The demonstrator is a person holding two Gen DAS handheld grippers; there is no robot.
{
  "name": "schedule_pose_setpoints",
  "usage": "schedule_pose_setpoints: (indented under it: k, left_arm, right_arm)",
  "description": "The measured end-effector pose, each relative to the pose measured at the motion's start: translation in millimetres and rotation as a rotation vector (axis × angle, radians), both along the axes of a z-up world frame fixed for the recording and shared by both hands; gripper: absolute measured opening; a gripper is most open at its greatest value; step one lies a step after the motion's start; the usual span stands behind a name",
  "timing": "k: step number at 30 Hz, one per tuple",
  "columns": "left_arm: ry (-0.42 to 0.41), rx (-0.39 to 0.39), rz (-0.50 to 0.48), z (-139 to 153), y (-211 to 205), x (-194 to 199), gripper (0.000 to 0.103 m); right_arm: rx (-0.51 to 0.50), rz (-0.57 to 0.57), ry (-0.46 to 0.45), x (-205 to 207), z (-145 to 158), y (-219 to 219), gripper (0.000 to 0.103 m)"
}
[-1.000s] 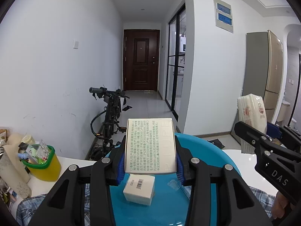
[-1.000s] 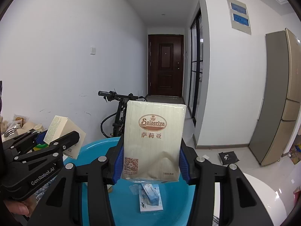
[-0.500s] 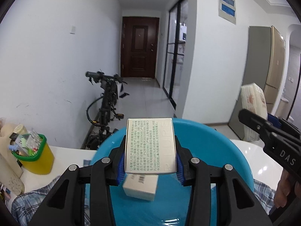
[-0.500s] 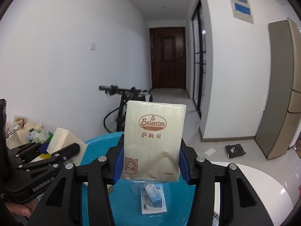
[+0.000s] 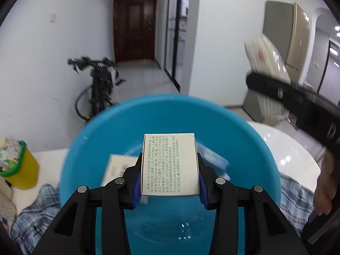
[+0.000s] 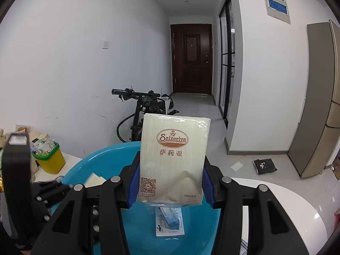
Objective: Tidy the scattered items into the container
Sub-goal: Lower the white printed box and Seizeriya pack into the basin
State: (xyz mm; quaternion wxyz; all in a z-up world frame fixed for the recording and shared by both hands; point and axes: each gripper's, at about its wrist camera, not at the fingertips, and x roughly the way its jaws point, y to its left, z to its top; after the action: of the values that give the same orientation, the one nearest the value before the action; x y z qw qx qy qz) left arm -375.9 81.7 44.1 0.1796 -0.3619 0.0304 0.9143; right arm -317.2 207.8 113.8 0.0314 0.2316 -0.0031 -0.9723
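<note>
My left gripper [image 5: 170, 180] is shut on a white box with green print [image 5: 171, 163], tilted down over the blue basin [image 5: 161, 114]. In the basin lie another white box [image 5: 119, 167] and a small blue-and-white packet [image 5: 212, 161]. My right gripper [image 6: 171, 182] is shut on a cream Saizeriya tissue pack [image 6: 174, 148], held upright above the basin's [image 6: 106, 159] near side. The packet [image 6: 170, 223] lies under it. In the left wrist view one of the right gripper's fingers [image 5: 276, 89] shows at the upper right with the tissue pack [image 5: 265, 59]. The left gripper's body [image 6: 19, 180] stands at the left edge.
A yellow pot with a green rim [image 6: 50, 159] full of small things stands left of the basin. A plaid cloth [image 5: 38, 208] lies under the basin on the white round table [image 6: 286, 208]. A bicycle [image 6: 144, 110] leans on the wall behind.
My left gripper has sunk and tipped down toward the basin with the box, so the basin fills more of its view. The right gripper has barely moved.
</note>
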Motion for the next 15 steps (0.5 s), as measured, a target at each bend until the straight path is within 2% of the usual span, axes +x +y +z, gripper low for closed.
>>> schedule_pose_setpoints:
  k: [7,15]
  left_arm:
    - [-0.175,-0.039,-0.068,-32,18,-14,0.044]
    - [-0.276,-0.092,-0.097,-53,28,-19,0.044]
  right_arm:
    - [0.015,0.013,-0.092,-21,-12,3,0.048]
    - [-0.004,0.022,-0.152,-31,-25,10,0.048]
